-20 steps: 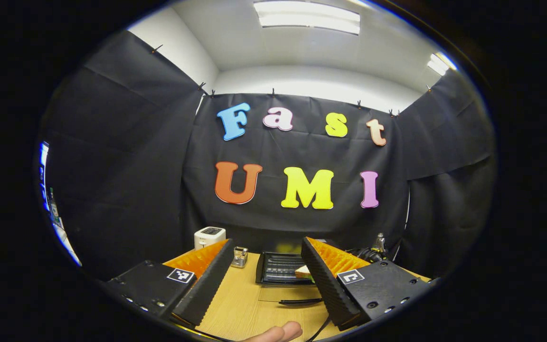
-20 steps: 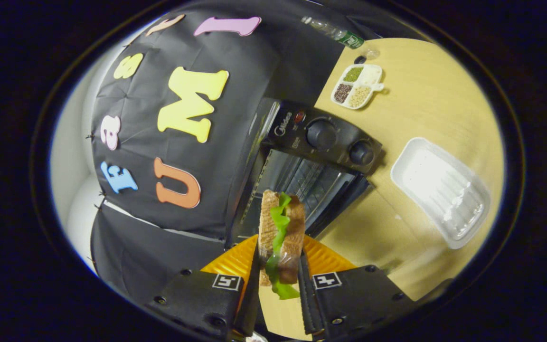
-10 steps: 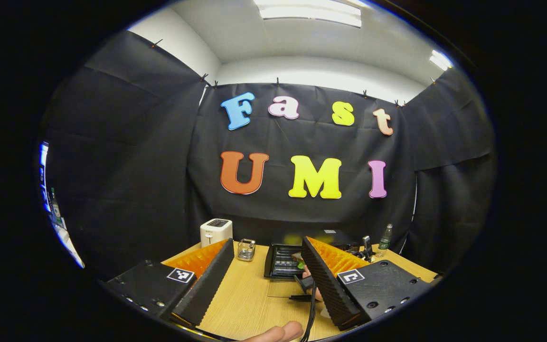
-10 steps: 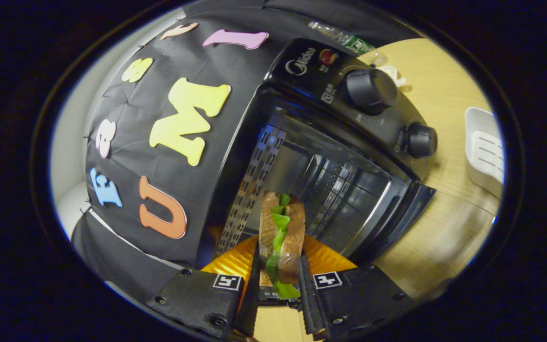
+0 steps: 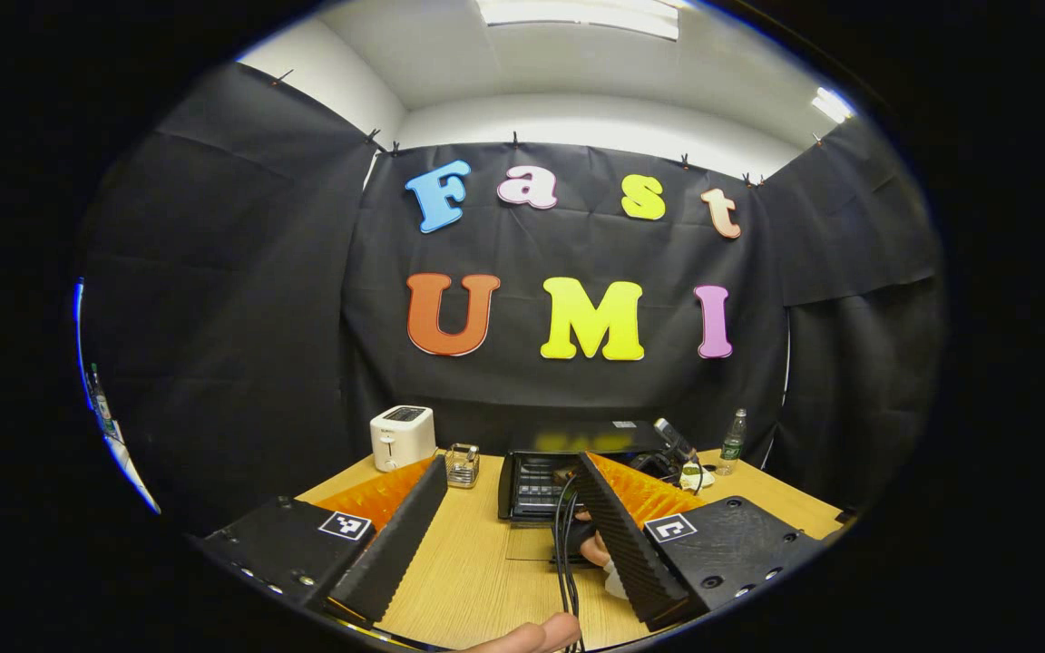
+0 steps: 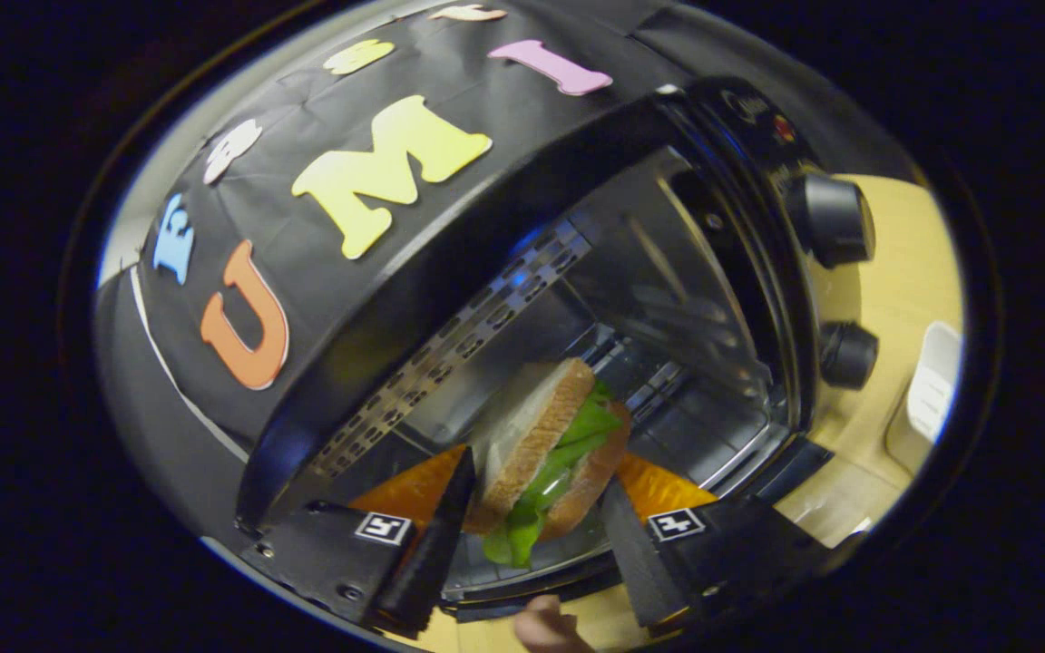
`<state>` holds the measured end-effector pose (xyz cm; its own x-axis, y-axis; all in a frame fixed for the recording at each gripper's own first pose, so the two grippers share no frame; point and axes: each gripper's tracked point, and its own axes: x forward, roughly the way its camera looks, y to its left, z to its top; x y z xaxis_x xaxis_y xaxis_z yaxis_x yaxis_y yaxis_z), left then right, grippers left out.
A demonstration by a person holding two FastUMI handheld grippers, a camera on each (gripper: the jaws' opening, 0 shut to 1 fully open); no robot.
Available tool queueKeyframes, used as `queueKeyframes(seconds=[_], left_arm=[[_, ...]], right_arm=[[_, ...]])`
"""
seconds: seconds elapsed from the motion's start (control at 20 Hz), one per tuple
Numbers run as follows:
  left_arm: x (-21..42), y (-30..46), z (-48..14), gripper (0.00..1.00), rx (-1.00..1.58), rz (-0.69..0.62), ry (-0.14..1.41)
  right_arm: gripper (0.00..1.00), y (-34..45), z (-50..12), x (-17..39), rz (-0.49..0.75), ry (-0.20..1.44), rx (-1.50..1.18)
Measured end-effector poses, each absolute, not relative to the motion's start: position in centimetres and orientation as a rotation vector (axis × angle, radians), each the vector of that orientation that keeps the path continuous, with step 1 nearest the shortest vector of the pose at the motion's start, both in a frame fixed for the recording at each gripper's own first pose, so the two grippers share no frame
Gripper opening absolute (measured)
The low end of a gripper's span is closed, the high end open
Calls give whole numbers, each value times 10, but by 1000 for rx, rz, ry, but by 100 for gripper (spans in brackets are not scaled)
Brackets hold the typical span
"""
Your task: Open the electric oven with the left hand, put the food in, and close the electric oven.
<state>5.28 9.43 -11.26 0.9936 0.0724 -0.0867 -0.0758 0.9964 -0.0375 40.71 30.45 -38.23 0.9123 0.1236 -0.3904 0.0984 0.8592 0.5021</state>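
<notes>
Since the earlier frame, right gripper [image 6: 532, 521] has carried sandwich [image 6: 545, 444] through the open oven [image 6: 668, 299] mouth; fingers now spread, sandwich between them, lying long axis inward on the rack. Left gripper [image 5: 504, 535] hangs back, wide, empty; door-closing falls to it.

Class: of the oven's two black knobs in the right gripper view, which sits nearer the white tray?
The smaller-looking lower knob, beside the white tray; the upper knob sits farther away.

open tongs [image 5: 509, 517] above table [image 5: 477, 571], oven [image 5: 545, 462] beyond, toaster [image 5: 402, 437] left
</notes>
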Motion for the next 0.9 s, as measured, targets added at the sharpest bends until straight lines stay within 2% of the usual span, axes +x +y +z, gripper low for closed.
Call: queueKeyframes(seconds=[0.1, 0.35, 0.5, 0.75, 0.9], left_arm=[[53, 94, -117, 94, -44, 78, 98], [46, 97, -119, 94, -58, 93, 110], [41, 99, -122, 94, -60, 98, 117], [34, 105, -130, 94, -72, 118, 135], [33, 104, -137, 94, -94, 128, 149]], right_arm=[[100, 305, -370, 407, 36, 376, 426], [100, 305, -376, 391, 73, 430, 299], [100, 305, -386, 375, 116, 523, 208], [99, 297, -376, 358, 171, 556, 64], [100, 300, -374, 369, 186, 527, 17]])
